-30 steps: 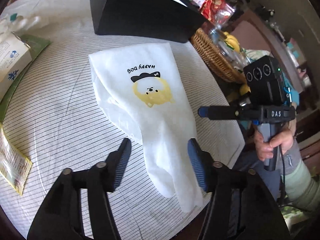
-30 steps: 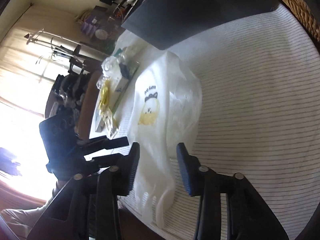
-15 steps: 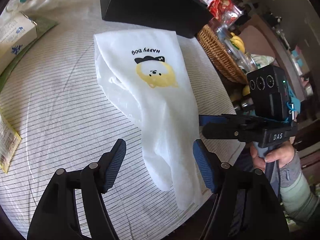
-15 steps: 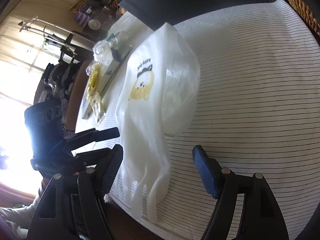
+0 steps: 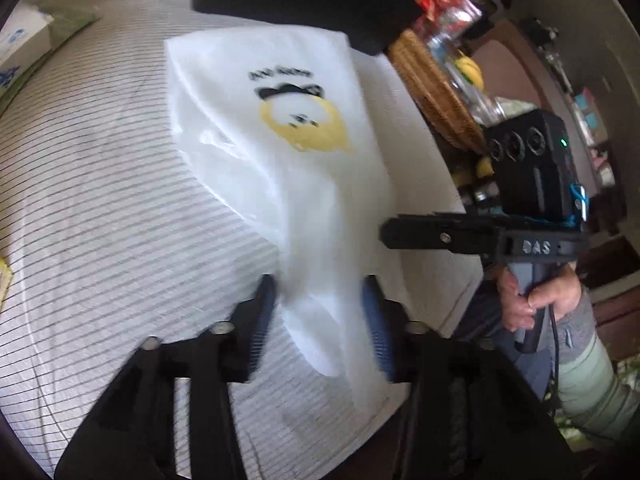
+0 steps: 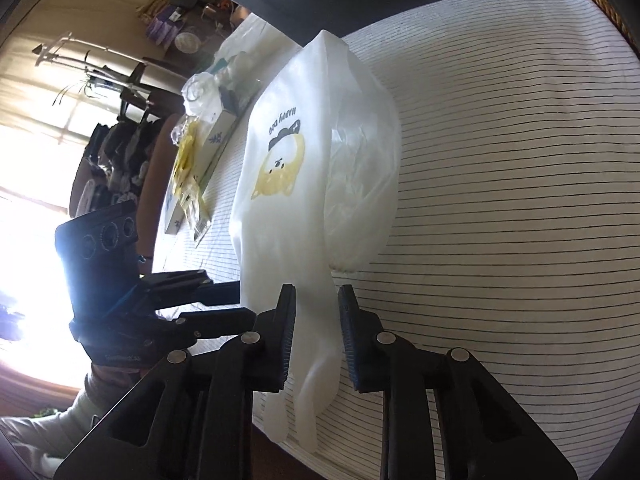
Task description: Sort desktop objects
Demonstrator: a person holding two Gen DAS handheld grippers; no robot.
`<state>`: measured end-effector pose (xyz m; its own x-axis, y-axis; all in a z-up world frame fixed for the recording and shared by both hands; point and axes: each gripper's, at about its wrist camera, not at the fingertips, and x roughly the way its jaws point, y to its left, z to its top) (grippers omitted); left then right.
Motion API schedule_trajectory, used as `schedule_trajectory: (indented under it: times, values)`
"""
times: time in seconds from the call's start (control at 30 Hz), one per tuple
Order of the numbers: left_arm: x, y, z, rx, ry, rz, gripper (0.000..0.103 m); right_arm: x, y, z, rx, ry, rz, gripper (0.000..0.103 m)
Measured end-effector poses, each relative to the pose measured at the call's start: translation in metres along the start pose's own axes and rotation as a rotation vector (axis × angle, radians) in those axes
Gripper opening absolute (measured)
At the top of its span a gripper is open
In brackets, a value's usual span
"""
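Both jaws closing astride the near handle end of the bag (image 5: pixel 280 168), pads not yet pressing, right gripper (image 6: pixel 314 336) on one handle strip, left gripper (image 5: pixel 320 320) alongside; bag: white plastic, yellow dog print, long axis running away across the striped table (image 5: pixel 100 200).

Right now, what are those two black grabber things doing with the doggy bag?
A person holds a grabber in each hand and is working on the white plastic bag with the yellow dog on it, which lies on the striped tablecloth. Both grabbers are at the bag's handle end near the table's edge. The left gripper and the right gripper each have a strip of the bag between their jaws, and both are closing on it. The bag has not left the table.
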<state>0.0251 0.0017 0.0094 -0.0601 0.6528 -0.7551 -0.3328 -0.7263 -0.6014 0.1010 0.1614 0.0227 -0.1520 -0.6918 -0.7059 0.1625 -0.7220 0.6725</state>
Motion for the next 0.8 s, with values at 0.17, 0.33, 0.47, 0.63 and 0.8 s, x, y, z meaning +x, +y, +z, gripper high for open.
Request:
schedule_trajectory:
  times: [0.17,0.33,0.47,0.63,0.8]
  values:
    - [-0.007,0.013,0.009,-0.074,-0.034,-0.139,0.044,0.001,0.003,0.001,-0.018,0.002,0.035,0.023]
    - [-0.013,0.002,0.01,-0.022,0.014,-0.124,0.006,-0.002,0.016,-0.002,-0.073,0.02,0.073,0.014]
    - [-0.032,-0.007,0.015,-0.01,-0.002,-0.151,0.006,-0.011,0.022,-0.003,-0.068,-0.012,0.14,0.013]
    - [-0.045,-0.005,0.025,0.006,-0.007,-0.168,0.009,-0.01,0.026,0.008,-0.044,-0.026,0.165,0.018]
    - [-0.034,0.021,0.029,-0.042,-0.004,-0.189,0.042,0.006,0.011,0.031,-0.003,-0.004,0.144,0.023]
